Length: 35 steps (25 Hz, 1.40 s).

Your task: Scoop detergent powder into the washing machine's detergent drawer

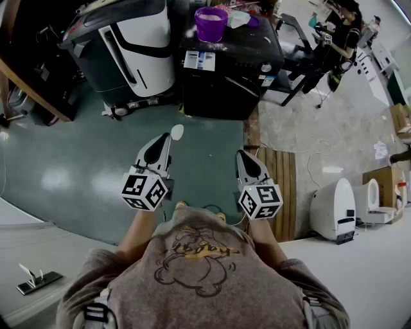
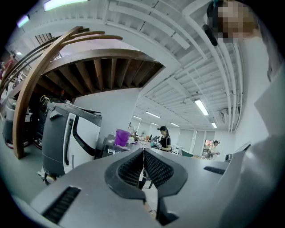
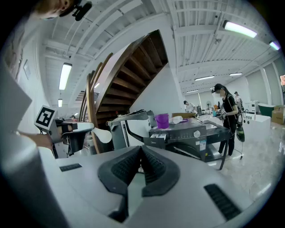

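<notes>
While shut, left tongs [image 1: 169,140], oval scoop [image 1: 176,132]

The scene is lit brightly and evenly by ceiling tube lights [image 3: 240,29]. Soft glare patches are thrown on the green floor [image 1: 96,144]. Edges are bent and darkened by fisheye distortion.

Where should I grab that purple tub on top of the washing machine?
Pinch its near wall at the rim, one jaw inside, coming down from the front. The purple tub stands upright with its top open, and a white bag crowds its right side.
</notes>
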Motion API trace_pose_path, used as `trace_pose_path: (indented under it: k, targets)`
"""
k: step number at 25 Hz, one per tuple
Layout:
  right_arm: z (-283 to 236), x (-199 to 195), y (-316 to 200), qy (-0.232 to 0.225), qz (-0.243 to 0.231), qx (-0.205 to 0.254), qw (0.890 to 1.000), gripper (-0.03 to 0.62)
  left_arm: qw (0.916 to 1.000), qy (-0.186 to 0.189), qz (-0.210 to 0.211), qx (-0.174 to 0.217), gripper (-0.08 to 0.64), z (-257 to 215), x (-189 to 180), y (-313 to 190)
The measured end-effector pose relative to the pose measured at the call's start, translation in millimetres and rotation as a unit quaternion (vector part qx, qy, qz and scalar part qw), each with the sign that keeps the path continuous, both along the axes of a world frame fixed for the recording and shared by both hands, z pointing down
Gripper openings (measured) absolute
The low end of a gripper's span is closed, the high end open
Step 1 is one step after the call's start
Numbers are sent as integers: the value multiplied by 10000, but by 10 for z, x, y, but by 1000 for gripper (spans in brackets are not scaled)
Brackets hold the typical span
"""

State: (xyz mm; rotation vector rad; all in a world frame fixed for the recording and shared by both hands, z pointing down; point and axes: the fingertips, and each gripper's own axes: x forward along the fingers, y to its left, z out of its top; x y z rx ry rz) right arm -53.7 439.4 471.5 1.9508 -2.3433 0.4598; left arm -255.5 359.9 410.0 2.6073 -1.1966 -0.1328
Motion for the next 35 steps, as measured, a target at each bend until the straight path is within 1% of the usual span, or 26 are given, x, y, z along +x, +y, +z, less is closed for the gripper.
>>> trace_pose_path:
  k: [3, 6, 13, 18, 23, 27, 35]
  targets:
    - [-13, -111, -65, -26, -85, 2, 10000, 0, 10000, -5, 33, 13, 23, -16, -53, -36]
    - [-17, -222, -145, -4, -68, -13, 10000, 1, 9999, 28, 104, 34, 23, -28, -133, -124]
    - [17, -481, -271, 45, 288, 22, 9996, 2, 9996, 108, 272, 49, 23, 12, -467, -339]
    - [44, -629, -317, 91, 453, 31, 9989, 2, 9988, 142, 458, 77, 23, 31, -592, -488]
    - [57, -670, -394, 88, 615, 67, 9980, 2, 9982, 167, 571, 113, 23, 56, -610, -616]
    - [62, -679, -524, 69, 654, 86, 9978, 2, 9979, 178, 607, 125, 23, 59, -604, -735]
    - [97, -501, -947, 31, 686, 152, 9975, 1, 9980, 175, 596, 79, 23, 114, -461, -1116]
